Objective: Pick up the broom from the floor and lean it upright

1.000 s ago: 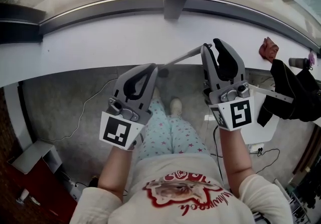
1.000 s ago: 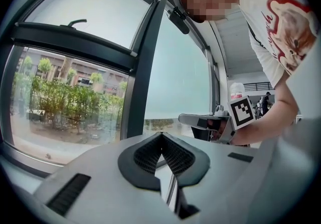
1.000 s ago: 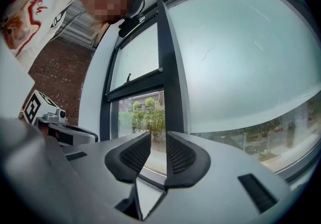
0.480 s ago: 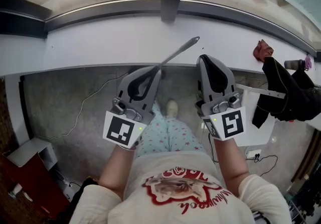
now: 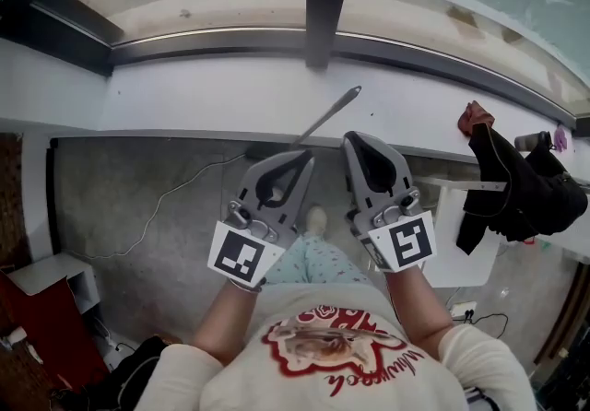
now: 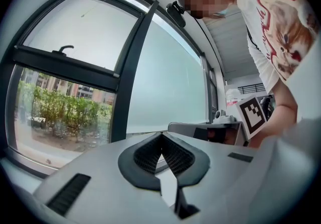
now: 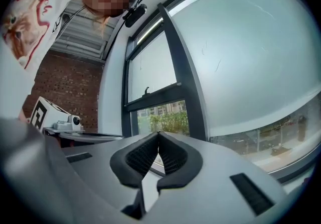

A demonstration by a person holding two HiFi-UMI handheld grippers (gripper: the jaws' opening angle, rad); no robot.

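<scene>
At the far left of the head view a red box (image 5: 41,331) stands on the floor; you cannot see what it holds. A thin cable (image 5: 166,206) trails over the grey floor (image 5: 120,188) beside it.

Your left gripper (image 5: 302,157) points level toward the window wall. In the left gripper view its jaws meet at the tips with nothing between them, so it is closed and empty.

The broom handle (image 5: 327,116) slants up to the right from just past those tips. Its top end shows against the white ledge (image 5: 184,96) under the window. Its lower part runs behind the left gripper, and the brush end is out of sight. Neither gripper holds it.

Your right gripper (image 5: 354,138) sits just beside the left one, also level. Its jaws have just been closing and now press pad to pad, with nothing between them.

Further right a black garment (image 5: 512,188) hangs over a white table (image 5: 470,257). A red cloth (image 5: 473,116) lies on the ledge above it. A dark cup (image 5: 531,140) stands near the right edge, its contents hidden.
</scene>
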